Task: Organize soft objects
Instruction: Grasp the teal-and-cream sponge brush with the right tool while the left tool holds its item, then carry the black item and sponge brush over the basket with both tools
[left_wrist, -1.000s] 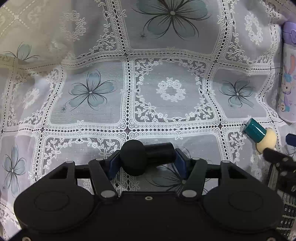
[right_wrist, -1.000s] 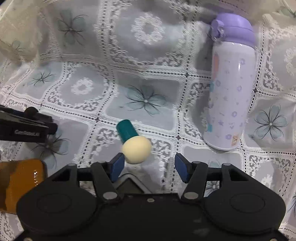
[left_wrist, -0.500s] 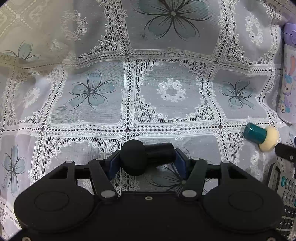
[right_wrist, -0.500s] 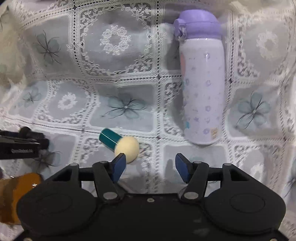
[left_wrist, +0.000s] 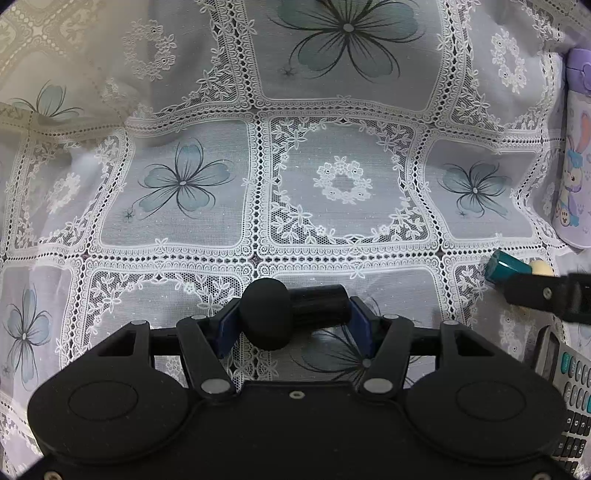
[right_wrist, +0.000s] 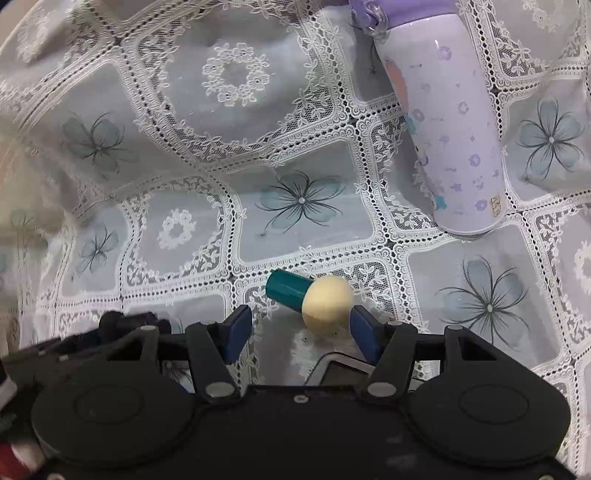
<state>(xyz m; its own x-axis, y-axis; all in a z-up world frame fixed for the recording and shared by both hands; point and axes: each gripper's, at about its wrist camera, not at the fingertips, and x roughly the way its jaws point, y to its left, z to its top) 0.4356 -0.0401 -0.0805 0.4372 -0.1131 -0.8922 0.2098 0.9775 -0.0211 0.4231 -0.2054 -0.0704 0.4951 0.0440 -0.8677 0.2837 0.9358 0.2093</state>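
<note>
We see a white lace tablecloth (left_wrist: 177, 110) with grey-blue flower panels filling both views. The right wrist view shows the whole lilac bottle (right_wrist: 454, 140) lying on its side on the cloth, purple cap at the top edge; the left wrist view catches only a sliver of it at the right border, with a cartoon rabbit print that the other view does not show.

A calculator (left_wrist: 569, 391) lies at the lower right of the left view, keys visible; in the right view only a grey corner of it peeks from under the gripper body.

Our left gripper (left_wrist: 293, 319) is clamped on a black sponge applicator (left_wrist: 264, 314), round head against the left pad and stubby handle running to the right pad, held over the cloth. The right view shows this only as a dark blur at its left.

Our right gripper (right_wrist: 297, 330) stands open over the cloth. The cream-headed sponge applicator with a teal handle (right_wrist: 314, 299) lies on the cloth, its head just beside the right pad; we cannot tell whether they touch. The left pad is clear of it.
</note>
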